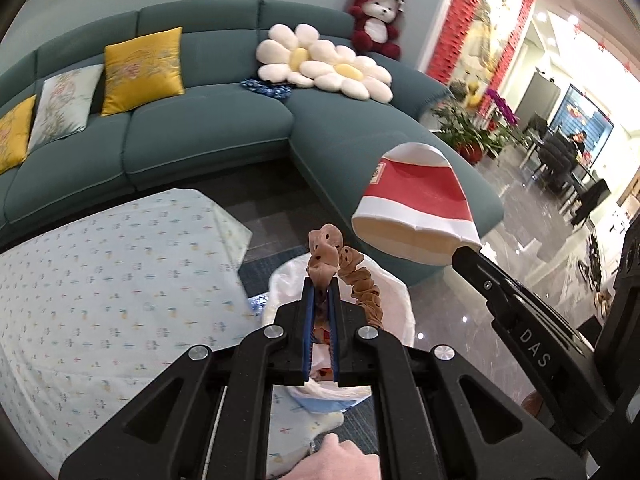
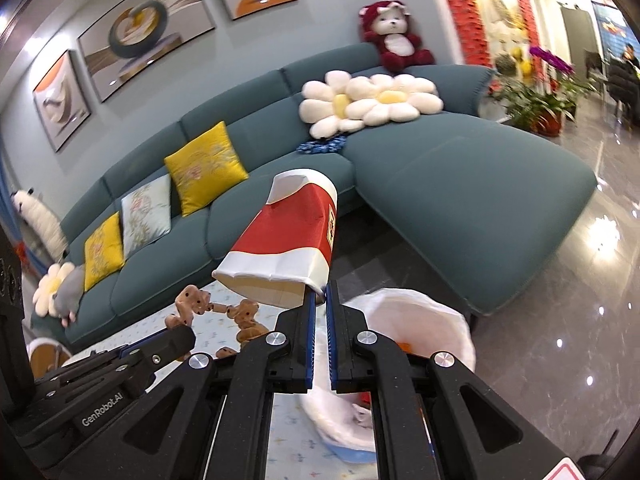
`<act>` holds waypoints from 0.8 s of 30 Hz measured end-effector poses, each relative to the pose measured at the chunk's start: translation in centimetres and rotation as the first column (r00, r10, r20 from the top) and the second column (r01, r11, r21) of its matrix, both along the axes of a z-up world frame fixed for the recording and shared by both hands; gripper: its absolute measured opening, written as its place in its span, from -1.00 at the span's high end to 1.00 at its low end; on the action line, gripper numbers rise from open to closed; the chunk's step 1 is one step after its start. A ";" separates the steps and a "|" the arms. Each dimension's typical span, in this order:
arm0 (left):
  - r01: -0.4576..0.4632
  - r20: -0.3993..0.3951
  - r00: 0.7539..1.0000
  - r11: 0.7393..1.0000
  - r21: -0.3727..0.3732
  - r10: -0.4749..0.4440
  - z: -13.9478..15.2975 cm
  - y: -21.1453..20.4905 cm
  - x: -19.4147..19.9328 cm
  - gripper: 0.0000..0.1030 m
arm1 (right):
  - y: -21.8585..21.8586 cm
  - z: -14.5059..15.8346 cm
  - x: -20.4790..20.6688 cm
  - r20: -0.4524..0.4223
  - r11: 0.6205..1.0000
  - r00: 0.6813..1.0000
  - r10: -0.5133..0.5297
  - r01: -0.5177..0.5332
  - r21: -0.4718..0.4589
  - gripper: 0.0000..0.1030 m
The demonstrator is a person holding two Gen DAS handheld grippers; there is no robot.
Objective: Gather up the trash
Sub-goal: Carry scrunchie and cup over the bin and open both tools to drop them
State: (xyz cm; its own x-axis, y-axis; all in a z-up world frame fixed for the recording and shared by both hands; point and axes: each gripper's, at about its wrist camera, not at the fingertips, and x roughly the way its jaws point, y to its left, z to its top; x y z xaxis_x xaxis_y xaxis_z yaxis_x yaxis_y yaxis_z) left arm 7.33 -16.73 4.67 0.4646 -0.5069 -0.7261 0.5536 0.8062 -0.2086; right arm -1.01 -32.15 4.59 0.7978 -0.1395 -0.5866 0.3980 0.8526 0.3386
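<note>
My left gripper [image 1: 322, 285] is shut on a brown crinkled strip with dark dots [image 1: 326, 250]; the strip curls up and trails right over the white-lined trash bin [image 1: 396, 292]. My right gripper [image 2: 319, 290] is shut on the rim of a crushed red and white paper cup [image 2: 292, 236], held in the air above the bin [image 2: 440, 316]. In the left wrist view the cup [image 1: 416, 204] hangs at the right, on the tip of the right gripper [image 1: 460, 254]. In the right wrist view the brown strip [image 2: 192, 306] and the left gripper [image 2: 182, 338] show at lower left.
A table with a pale patterned cloth [image 1: 104, 280] lies left of the bin. A teal corner sofa [image 1: 208, 136] with yellow cushions, daisy cushions and a red plush toy stands behind. Glossy tiled floor [image 2: 560, 320] spreads right. Potted plants [image 1: 468, 128] stand far right.
</note>
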 end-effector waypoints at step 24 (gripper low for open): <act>0.031 -0.076 0.997 0.998 0.052 -0.027 -4.9 -5.0 -0.1 0.87 | -5.6 -6.4 -2.0 -0.080 0.997 0.996 -0.045 0.050 0.063 0.90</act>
